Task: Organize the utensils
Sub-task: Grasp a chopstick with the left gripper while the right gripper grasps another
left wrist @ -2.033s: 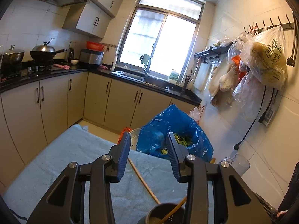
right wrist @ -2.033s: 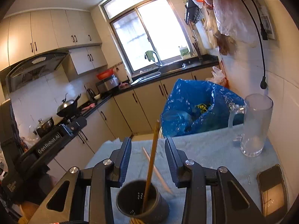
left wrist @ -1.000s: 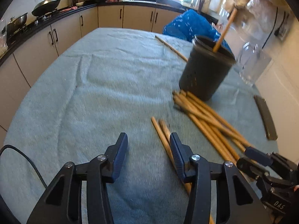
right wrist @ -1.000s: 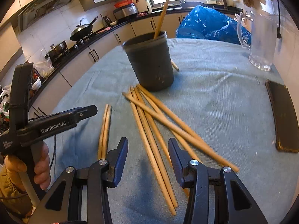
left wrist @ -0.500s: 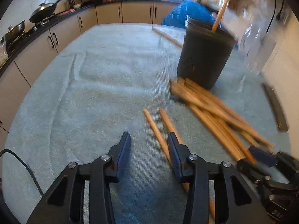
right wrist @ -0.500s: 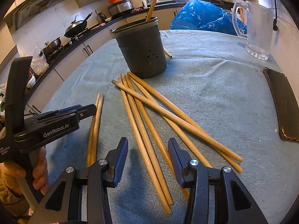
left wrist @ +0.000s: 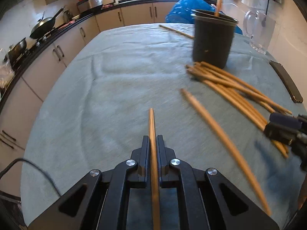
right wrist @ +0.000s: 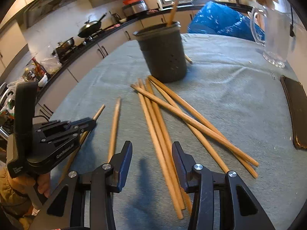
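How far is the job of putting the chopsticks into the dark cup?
Early stage. One chopstick already stands in the dark cup. The left gripper is shut on another chopstick. The pile before the open right gripper is left.

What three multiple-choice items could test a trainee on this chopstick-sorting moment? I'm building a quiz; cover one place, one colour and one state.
1. Where does the dark holder stand?
A. just beyond the chopstick pile
B. on the counter
C. on the phone

2. What colour is the bag behind the table?
A. red
B. blue
C. white

3. What is the left claw doing?
A. hanging open over bare cloth
B. gripping the glass mug
C. shut on one chopstick

Answers: A, the pile's ends nearly reach its base; B, it is bright blue; C, the stick runs between its closed fingers.
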### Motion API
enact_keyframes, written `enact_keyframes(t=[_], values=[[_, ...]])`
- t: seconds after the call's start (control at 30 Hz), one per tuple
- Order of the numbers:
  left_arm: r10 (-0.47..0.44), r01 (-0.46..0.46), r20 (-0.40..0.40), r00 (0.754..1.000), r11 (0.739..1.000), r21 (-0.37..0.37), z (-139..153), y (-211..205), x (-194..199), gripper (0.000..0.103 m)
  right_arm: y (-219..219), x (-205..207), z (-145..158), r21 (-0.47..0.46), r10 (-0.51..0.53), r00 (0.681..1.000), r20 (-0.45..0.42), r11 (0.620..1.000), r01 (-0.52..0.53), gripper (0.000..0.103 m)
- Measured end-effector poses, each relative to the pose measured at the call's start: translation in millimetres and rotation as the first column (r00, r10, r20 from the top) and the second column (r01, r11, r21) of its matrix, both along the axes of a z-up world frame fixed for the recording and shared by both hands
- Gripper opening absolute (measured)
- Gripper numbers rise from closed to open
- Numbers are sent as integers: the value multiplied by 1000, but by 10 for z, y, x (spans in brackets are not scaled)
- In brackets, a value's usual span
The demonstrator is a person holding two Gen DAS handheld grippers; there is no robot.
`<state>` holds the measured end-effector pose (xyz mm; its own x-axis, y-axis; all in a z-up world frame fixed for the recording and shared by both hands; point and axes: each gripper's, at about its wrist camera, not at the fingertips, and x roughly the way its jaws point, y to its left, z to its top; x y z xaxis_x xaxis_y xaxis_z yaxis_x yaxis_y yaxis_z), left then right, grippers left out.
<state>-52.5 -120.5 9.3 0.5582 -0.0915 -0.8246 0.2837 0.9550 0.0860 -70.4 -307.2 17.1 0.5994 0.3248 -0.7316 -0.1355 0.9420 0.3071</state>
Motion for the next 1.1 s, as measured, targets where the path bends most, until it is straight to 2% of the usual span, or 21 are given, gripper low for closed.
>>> enact_keyframes(t=[0.1,0.27,0.5,0.6,0.7,0.87,0.97,1.0,1.03,1.07,1.1], values=[[12,-12,-4,1000,999,-39,1,164,-21,7,153,35,13,-5,42,999,-9,999,-42,46],[24,-28,-37,999,994,-105,22,297,45,7,569,241,-88,-70,129,989,-71,989,-134,45],[8,-16,-51,999,986,-167,24,462,27,7,865,608,-98,-203,124,987,-107,969,-144,40],[-8,-3,-67,998,988,-157,31,447,65,7,971,750,-93,-262,123,984,-132,953,-155,37],[-38,27,-75,996,990,-138,37,401,96,13,1085,877,-89,-311,123,977,-172,935,-172,34],[-92,81,-84,992,988,-129,37,362,128,21,1188,1093,-67,-331,109,961,-254,924,-192,33],[-116,107,-71,991,987,-123,35,352,136,22,1248,1182,-61,-327,108,953,-283,923,-202,27],[-122,113,-67,990,986,-122,29,352,142,22,1285,1211,-52,-327,113,952,-284,922,-207,19],[-125,118,-59,990,987,-113,29,351,143,14,1320,1236,-47,-328,117,952,-282,921,-210,11],[-111,106,-52,992,990,-94,24,363,149,7,1337,1235,-45,-328,110,955,-276,923,-201,9],[-105,98,-57,993,989,-106,25,392,159,6,1312,1223,-59,-323,105,957,-272,926,-194,8]])
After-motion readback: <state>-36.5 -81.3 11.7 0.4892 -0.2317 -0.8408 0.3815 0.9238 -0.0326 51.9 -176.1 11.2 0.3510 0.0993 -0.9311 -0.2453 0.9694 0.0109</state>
